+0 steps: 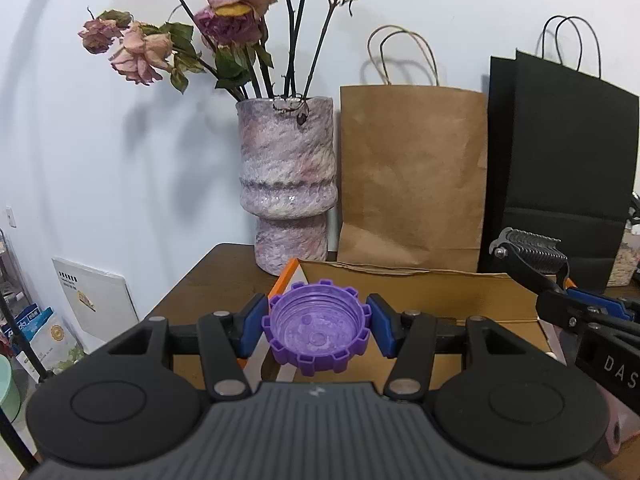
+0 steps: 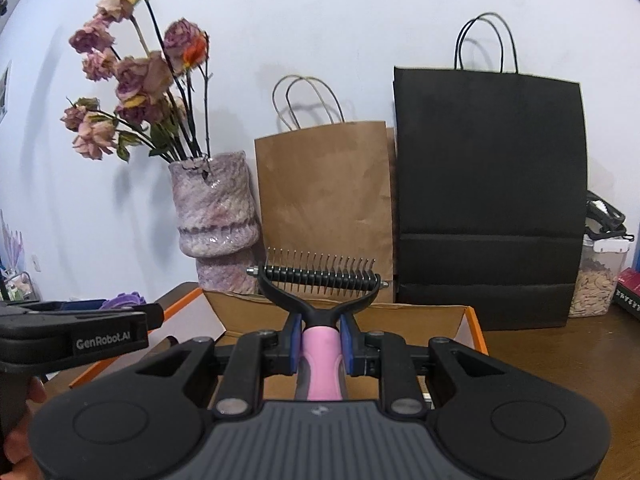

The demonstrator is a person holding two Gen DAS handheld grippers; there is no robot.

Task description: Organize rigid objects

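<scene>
- Currently, step in hand: carrying 2 items toward the cardboard box point(image 2: 424, 314).
- Left gripper point(image 1: 318, 326) pinches the purple cap point(image 1: 316, 330); right gripper point(image 2: 320, 344) clamps the pink-handled comb point(image 2: 318, 280).
- Next: lower both over the box at 12 o'clock, then release.

A plain pale bluish-white wall point(image 2: 320, 20) backs a dark brown wooden worktop point(image 2: 560, 344). Against it stand a mottled pink-grey vase of dried roses point(image 1: 286, 184), a brown paper bag point(image 1: 412, 176) and a black paper bag point(image 2: 488, 200)
</scene>
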